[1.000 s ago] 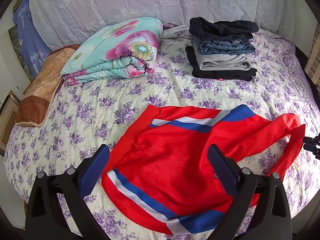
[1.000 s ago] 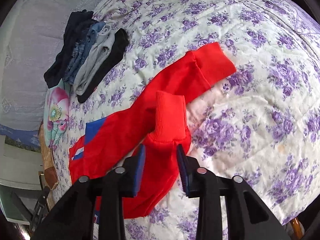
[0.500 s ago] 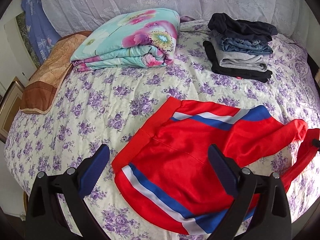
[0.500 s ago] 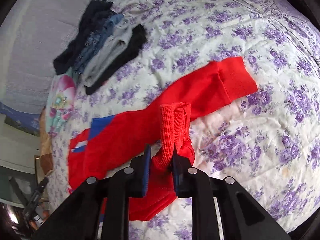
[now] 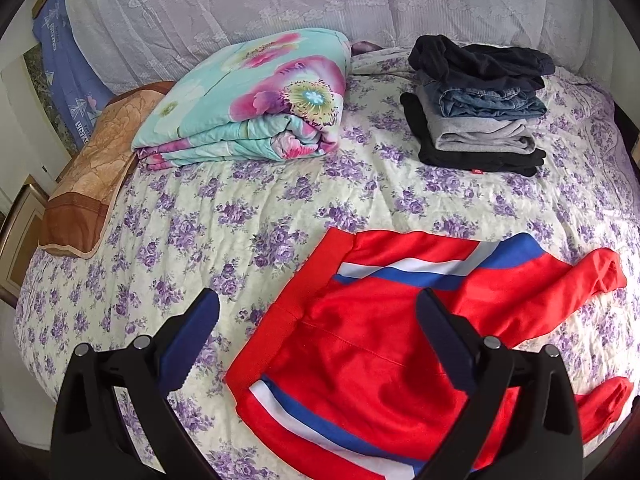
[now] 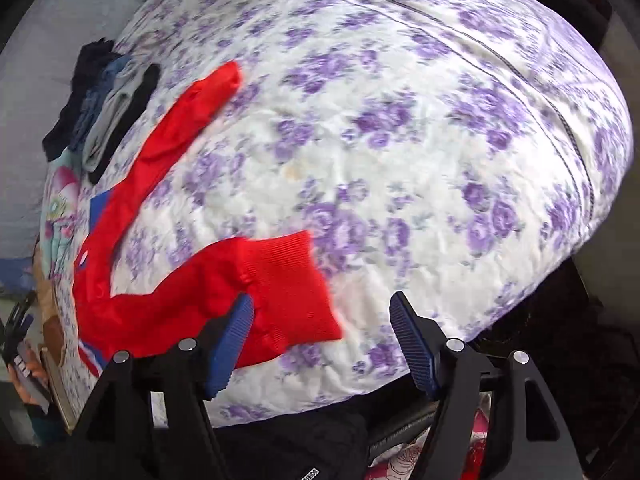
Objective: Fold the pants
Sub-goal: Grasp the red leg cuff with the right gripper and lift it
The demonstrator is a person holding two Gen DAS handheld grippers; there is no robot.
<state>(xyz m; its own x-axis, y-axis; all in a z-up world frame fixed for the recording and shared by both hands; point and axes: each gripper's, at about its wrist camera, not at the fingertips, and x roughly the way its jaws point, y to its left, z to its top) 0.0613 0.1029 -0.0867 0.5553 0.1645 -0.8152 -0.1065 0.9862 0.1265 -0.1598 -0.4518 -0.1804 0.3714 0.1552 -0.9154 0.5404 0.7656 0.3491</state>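
Red track pants [image 5: 376,344] with blue and white stripes lie on the floral bedspread [image 5: 224,216], waistband to the left, legs running right. My left gripper [image 5: 320,336] is open and empty, hovering over the waist part. In the right wrist view the two red legs [image 6: 168,128] spread apart; the near leg's ribbed cuff [image 6: 292,296] lies flat on the bed beside my left finger. My right gripper [image 6: 320,340] is open and empty, just right of that cuff.
A stack of folded dark, denim and grey clothes [image 5: 476,108] sits at the back right. A folded floral quilt [image 5: 256,100] and a brown pillow [image 5: 92,168] lie at the back left. The bed's edge [image 6: 580,216] drops off to the right.
My right gripper, shut on the near leg's cuff half a second ago, has opened and let it drop flat on the bed. The left gripper shifted left, still open.
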